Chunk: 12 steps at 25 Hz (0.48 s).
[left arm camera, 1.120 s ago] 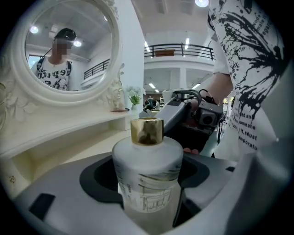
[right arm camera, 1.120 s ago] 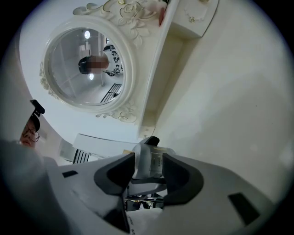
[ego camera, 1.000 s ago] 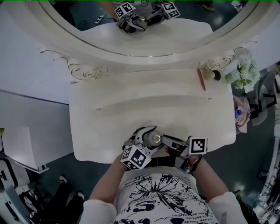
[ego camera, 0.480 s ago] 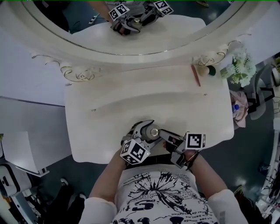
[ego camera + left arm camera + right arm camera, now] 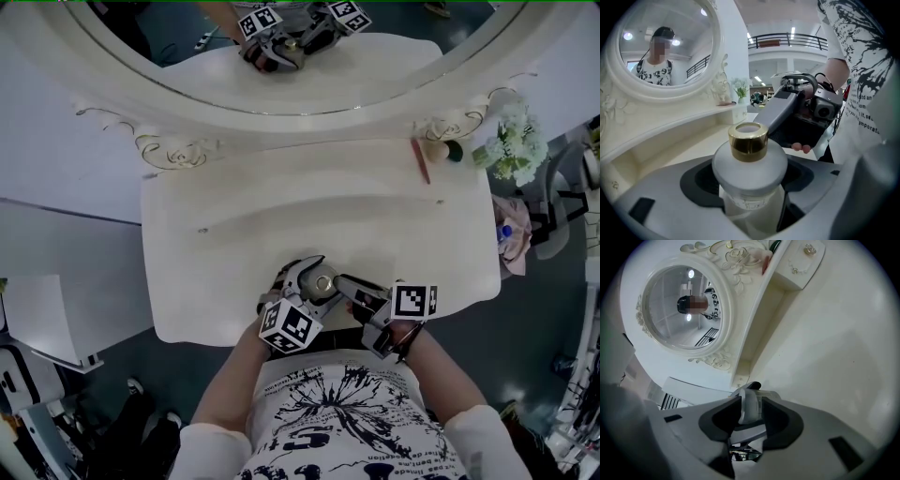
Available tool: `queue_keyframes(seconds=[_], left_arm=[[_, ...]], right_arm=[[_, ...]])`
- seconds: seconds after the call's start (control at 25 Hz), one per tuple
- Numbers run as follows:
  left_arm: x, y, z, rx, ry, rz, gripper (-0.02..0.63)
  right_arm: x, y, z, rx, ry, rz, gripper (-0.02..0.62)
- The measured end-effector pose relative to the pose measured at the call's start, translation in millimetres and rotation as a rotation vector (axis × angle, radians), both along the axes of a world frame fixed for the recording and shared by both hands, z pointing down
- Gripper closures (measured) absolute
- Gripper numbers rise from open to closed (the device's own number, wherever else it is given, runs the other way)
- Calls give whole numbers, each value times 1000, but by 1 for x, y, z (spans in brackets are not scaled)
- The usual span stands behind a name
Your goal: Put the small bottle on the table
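A small frosted white bottle with a gold cap stands upright between the jaws of my left gripper, which is shut on its body. It hangs over the near edge of the white dressing table. My right gripper reaches in from the right, its jaws close beside the cap. In the right gripper view its jaws stand narrowly apart with a pale grey part between them; no pressing shows.
A large round mirror in an ornate white frame rises behind the table. A red stick and white flowers sit at the back right corner. A raised shelf runs along the back. My torso is right against the table's front.
Both grippers with the bottle have shifted slightly toward the table's front edge. The right gripper's jaws have drawn closer to the bottle's cap.
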<state>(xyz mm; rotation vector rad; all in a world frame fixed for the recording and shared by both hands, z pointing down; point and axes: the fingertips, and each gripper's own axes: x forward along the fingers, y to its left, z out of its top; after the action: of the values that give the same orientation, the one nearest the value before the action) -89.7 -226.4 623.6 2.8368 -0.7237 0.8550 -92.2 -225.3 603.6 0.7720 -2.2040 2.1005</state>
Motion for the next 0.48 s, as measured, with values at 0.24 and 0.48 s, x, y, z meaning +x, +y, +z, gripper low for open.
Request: queue_keyframes(seconds=[0.24,0.48], left_arm=[[0,1,-23,79,14,7,253],[-7,3,-74,164,108,-35,253]], right_arm=[[3,-4,-11,51,15,28,507],[11,-18,-68,272,-10,72,554]])
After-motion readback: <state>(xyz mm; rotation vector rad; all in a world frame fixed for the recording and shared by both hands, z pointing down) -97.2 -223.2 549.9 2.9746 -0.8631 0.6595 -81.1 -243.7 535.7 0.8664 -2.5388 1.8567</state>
